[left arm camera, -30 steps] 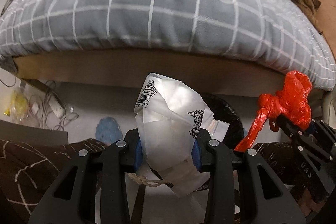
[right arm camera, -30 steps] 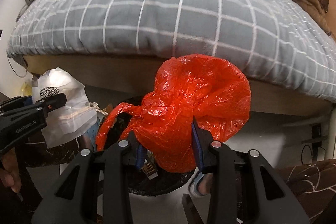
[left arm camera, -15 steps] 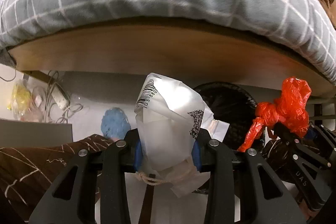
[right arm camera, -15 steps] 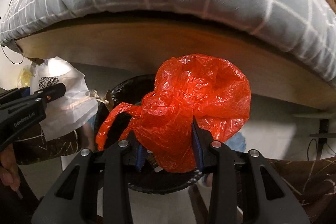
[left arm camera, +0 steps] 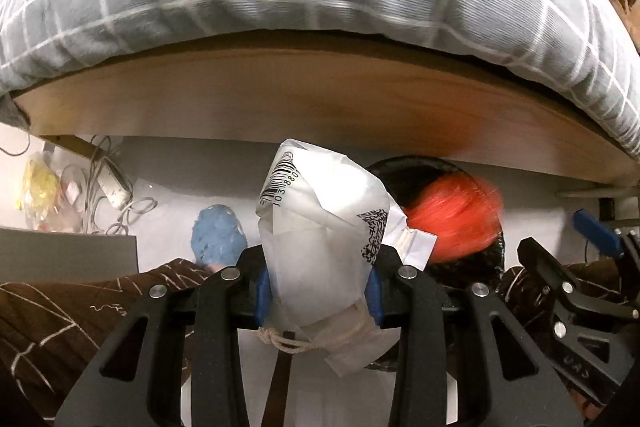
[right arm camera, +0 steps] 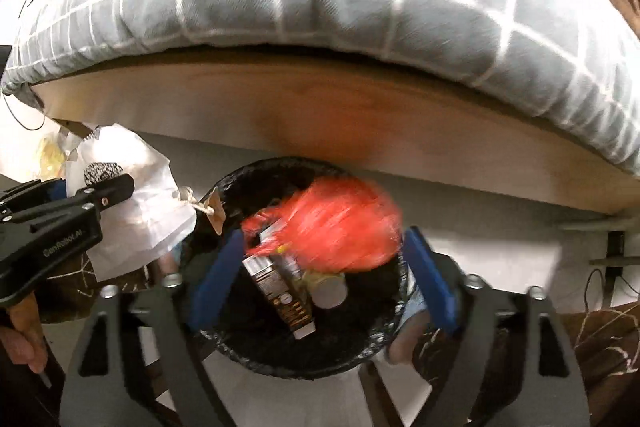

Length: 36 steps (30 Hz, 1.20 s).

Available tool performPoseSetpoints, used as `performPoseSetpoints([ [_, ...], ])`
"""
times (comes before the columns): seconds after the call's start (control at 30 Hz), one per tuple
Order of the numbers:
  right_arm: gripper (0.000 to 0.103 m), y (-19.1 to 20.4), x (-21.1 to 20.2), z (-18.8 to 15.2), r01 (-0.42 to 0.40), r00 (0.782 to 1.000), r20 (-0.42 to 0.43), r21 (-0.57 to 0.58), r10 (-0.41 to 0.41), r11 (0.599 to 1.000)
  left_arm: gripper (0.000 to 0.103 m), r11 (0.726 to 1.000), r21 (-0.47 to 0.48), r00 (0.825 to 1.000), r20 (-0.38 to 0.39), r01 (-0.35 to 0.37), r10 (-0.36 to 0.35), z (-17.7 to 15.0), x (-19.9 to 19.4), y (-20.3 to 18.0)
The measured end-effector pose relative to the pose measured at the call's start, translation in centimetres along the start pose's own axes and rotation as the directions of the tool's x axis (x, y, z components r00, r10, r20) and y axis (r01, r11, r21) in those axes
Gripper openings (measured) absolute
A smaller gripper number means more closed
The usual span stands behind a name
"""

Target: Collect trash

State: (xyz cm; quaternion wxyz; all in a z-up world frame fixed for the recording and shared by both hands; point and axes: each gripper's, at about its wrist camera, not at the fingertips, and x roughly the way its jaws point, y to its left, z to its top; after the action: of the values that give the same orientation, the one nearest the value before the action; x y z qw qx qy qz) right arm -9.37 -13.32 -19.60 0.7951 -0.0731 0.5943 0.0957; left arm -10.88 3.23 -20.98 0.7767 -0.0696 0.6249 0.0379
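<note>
Right wrist view: right gripper [right arm camera: 320, 267] jaws now spread, red bag [right arm camera: 332, 227] dropped into bin [right arm camera: 224, 187]; left gripper [left arm camera: 318, 291] still clamps white bag [left arm camera: 320, 227] beside bin, next to drop.

The left gripper [left arm camera: 318, 287] is clamped, its blue pads [left arm camera: 263, 291] pressed against both sides of a white paper bag [left arm camera: 320, 247]. The right gripper [right arm camera: 320, 267] stands with its jaws spread wide, blue pads [right arm camera: 218, 277] well apart and touching nothing. A bare hand [right arm camera: 24, 327] grips the left gripper's handle.
</note>
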Motion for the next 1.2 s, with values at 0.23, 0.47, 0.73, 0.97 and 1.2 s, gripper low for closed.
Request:
performPoseSetpoints([
  [0.23,0.09,-2.7,-1.0,-0.5,0.059,0.997,0.04,0.03,-0.06,0.998,0.035,0.999,0.038,1.0,-0.012,0.02,-0.019,0.2,0.9,-2.2],
  [0.47,0.094,-6.6,-1.5,-1.5,0.116,0.991,0.057,0.128,-0.124,0.985,0.035,0.995,0.086,0.999,-0.021,0.051,-0.05,0.3,0.9,-6.1],
  [0.73,0.095,-9.1,-2.0,-1.9,0.134,0.988,0.058,0.179,-0.146,0.975,0.036,0.987,0.143,0.997,-0.02,0.071,-0.069,0.1,1.0,-9.0],
  [0.97,0.095,-9.4,-1.3,-2.1,0.138,0.986,0.06,0.211,-0.154,0.968,0.039,0.986,0.149,0.997,-0.013,0.077,-0.076,0.1,1.3,-9.5],
  [1.2,0.095,-9.6,-1.7,-2.0,0.154,0.982,0.074,0.224,-0.174,0.962,0.057,0.982,0.171,0.997,0.012,0.075,-0.079,-0.1,0.6,-10.0],
])
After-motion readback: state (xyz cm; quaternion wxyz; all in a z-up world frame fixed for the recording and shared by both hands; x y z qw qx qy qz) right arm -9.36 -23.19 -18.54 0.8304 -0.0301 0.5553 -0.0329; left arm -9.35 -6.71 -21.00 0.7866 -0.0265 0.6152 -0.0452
